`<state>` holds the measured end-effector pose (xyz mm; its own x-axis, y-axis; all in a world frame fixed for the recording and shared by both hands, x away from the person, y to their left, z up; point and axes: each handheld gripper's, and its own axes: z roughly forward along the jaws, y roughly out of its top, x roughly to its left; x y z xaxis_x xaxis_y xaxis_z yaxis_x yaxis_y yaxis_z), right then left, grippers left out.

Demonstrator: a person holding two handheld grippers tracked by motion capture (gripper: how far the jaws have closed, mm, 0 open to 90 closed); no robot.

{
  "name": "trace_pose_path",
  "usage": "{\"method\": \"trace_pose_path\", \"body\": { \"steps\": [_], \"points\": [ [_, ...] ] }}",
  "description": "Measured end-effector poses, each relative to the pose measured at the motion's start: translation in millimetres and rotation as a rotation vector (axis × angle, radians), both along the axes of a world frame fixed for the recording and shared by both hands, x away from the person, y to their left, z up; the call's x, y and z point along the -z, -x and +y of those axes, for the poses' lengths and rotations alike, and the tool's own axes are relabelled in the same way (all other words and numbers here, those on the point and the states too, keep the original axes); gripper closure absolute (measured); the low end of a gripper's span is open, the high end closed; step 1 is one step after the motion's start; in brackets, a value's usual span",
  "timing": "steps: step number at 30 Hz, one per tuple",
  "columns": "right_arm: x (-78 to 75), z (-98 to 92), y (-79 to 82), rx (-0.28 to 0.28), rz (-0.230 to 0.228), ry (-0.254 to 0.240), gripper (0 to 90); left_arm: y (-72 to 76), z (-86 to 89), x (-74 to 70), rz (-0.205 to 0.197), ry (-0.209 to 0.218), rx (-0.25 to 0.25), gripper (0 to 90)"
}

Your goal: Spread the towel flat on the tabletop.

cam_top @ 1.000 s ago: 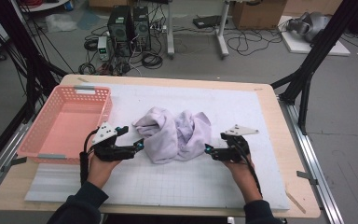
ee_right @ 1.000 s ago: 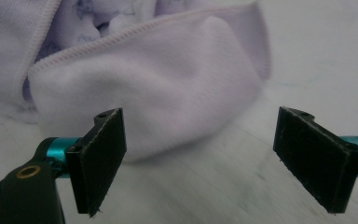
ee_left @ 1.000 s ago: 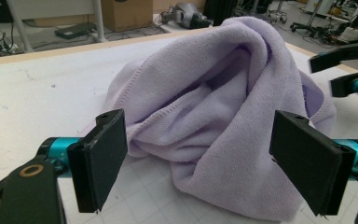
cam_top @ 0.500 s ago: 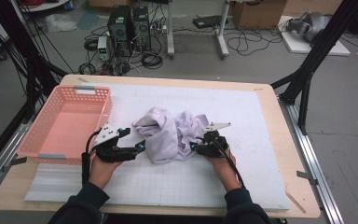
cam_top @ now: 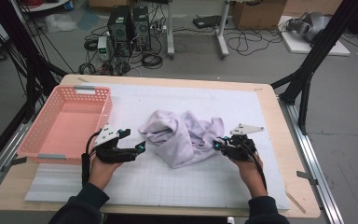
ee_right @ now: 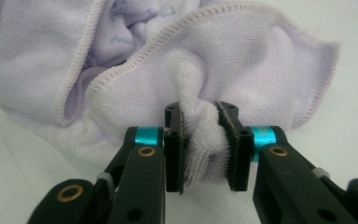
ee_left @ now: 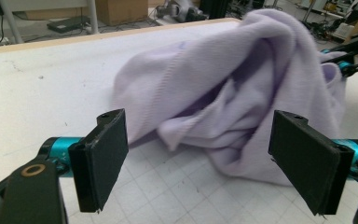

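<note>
Basket: a pink plastic basket [cam_top: 70, 119] stands at the left part of the table, on the white mat [cam_top: 168, 182]; nothing is seen inside it
Left gripper: the left gripper [cam_top: 140, 148] lies low over the mat, just right of the basket, and it points toward the towel
Left jaws: spread wide, with nothing between them; in the left gripper view [ee_left: 200, 158] the towel lies just beyond the two black pads and does not touch them
Towel: a pale lilac towel [cam_top: 182, 135] lies crumpled in a heap on the mat, near the middle of the table, between the two grippers; its stitched hem shows in the right gripper view [ee_right: 135, 65]
Right gripper: the right gripper [cam_top: 216, 145] is at the right edge of the towel, and the person's hand holds it from behind
Right jaws: they have just been closing, and now they pinch a thick fold of the towel; in the right gripper view [ee_right: 204, 144] the cloth is squeezed between both pads
Table: a wooden table [cam_top: 289, 154] carries the mat, and its bare border shows at the right side
</note>
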<state>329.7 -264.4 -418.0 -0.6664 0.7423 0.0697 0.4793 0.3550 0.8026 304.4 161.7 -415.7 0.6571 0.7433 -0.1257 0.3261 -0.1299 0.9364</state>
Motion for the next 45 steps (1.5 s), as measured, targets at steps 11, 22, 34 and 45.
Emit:
{"method": "trace_pose_path", "body": {
  "steps": [11, 22, 34, 45],
  "points": [
    [0.9, -45.9, 17.0, 0.291, -0.04, 0.021, 47.8, -13.9, -28.3, -15.5, 0.024, 0.007, 0.06, 27.3],
    [-2.3, -61.6, 22.7, 0.36, -0.072, -0.038, 43.1, -67.3, -107.6, -34.2, 0.078, -0.08, 0.122, 26.2],
    [0.4, -55.1, 23.7, 0.327, -0.071, -0.082, 39.8, -78.4, -122.8, -13.6, 0.176, -0.225, 0.185, 72.9],
    [28.4, 18.0, -7.2, 0.191, 0.079, 0.108, 27.8, -31.4, -66.9, -16.2, 0.124, -0.191, 0.18, 75.6]
  ]
}}
